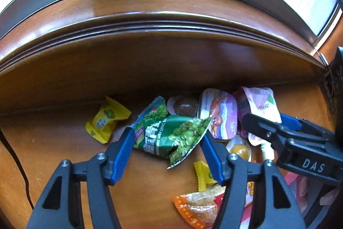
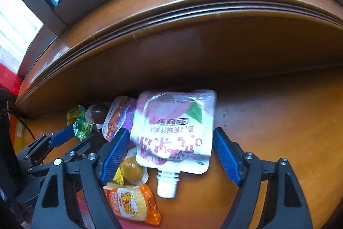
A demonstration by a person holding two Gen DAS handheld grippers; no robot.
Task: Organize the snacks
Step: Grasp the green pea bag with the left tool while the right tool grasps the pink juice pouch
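Observation:
My left gripper [image 1: 167,138] is open, its blue pads on either side of a green pea snack bag [image 1: 173,138] that lies on the wooden surface [image 1: 64,143]. My right gripper [image 2: 171,143] is open around a white and pink spouted drink pouch [image 2: 175,130]; the pouch looks blurred. In the left wrist view the right gripper [image 1: 270,128] reaches in from the right over that pouch [image 1: 260,104]. In the right wrist view the left gripper [image 2: 70,132] and the green bag [image 2: 82,128] show at the left.
A yellow candy wrapper [image 1: 107,121] lies to the left. A purple tub [image 1: 220,113], a brown jelly cup [image 1: 184,106], a yellow jelly cup [image 2: 131,171] and an orange snack pack [image 2: 133,203] lie between the grippers. A raised wooden ledge [image 1: 150,27] runs behind them.

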